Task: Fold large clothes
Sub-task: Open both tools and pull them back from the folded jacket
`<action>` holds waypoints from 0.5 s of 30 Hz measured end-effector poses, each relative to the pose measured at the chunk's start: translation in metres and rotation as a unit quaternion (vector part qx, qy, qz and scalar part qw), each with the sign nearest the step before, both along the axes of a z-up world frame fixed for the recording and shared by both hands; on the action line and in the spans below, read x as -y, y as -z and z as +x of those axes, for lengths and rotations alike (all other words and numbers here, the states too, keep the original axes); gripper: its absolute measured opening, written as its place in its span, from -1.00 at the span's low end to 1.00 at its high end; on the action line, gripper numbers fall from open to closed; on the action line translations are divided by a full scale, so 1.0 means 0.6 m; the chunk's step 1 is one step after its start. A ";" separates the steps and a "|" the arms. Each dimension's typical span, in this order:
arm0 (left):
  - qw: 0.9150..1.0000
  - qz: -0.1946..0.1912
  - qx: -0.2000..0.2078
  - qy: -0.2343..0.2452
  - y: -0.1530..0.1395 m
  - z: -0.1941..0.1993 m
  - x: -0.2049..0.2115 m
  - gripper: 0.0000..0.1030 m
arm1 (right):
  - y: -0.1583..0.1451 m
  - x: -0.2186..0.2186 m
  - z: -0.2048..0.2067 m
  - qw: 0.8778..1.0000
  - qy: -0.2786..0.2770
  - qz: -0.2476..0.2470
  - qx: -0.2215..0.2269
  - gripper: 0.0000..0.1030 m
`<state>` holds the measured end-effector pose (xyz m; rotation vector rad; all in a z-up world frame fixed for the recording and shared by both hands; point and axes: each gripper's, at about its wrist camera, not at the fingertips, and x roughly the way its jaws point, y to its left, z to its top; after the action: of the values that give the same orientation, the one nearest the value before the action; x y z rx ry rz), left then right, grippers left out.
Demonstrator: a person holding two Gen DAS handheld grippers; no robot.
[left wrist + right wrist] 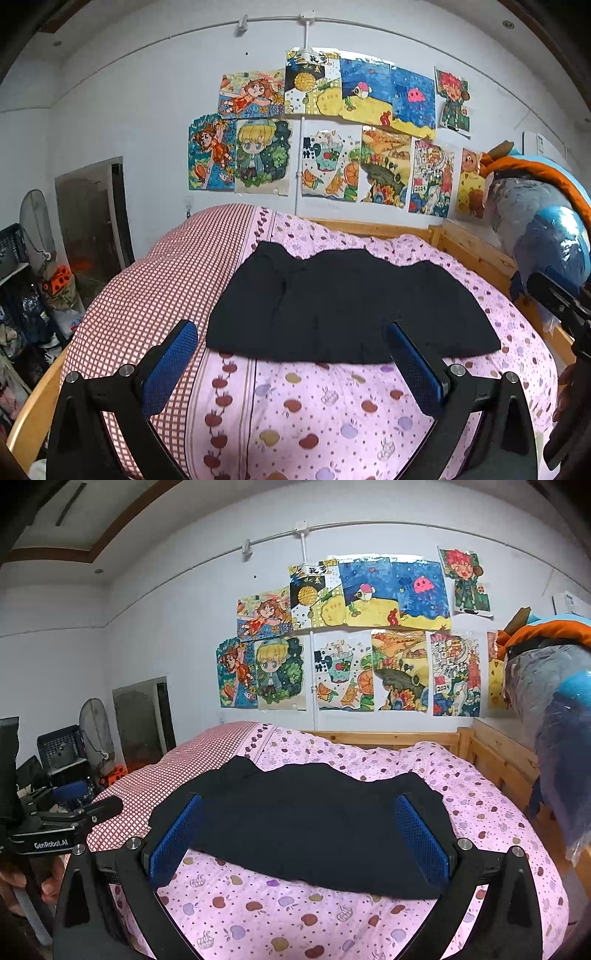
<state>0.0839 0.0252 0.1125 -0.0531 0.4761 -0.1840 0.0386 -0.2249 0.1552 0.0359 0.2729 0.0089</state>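
Left tool [291, 354] — blue-padded fingers spread wide, nothing held between them; seen low in the left wrist view, poised above the near edge of the garment. Its black body is also caught at the left edge of the right wrist view, with part of a hand [22, 882] gripping the handle.

Right tool [299, 830] — fingers likewise spread apart and empty, framing the garment's near hem in the lower centre of the right wrist view.

Black garment [343, 306] — laid flat across the middle of the frame on the pink apple-print quilt [314, 413]; its far edge is wavy, its near edge fairly straight. It appears already partly folded, though this is only judged from its compact outline.

Step in hand, as judged: a grasp on the near edge or corners. Each tool would best be closed on one corner only, with a single layer set taken up evenly, so that the fold is carried over without the cloth bunching on the soft, rounded bedding.

Hard to make out: the dark cloth swallows seams and layers — sleeves, collar and the kind of garment cannot be told. Whether the fingertips touch the cloth cannot be told. The bed frame [476, 254] is mostly covered, and the bundle in the right of the frame is cut off.
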 end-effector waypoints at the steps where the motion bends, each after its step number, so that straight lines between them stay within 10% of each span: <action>1: 1.000 0.000 -0.001 0.001 0.001 -0.003 0.000 1.00 | 0.001 -0.001 -0.005 1.000 0.002 -0.004 0.001 0.97; 15: 0.999 0.040 0.035 -0.004 0.034 -0.069 0.007 1.00 | 0.044 -0.020 -0.041 1.000 0.009 -0.013 -0.019 0.97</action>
<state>0.0424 0.0210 0.0921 0.0294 0.4135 -0.1575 0.0141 -0.2126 0.1287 0.0132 0.3112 -0.0132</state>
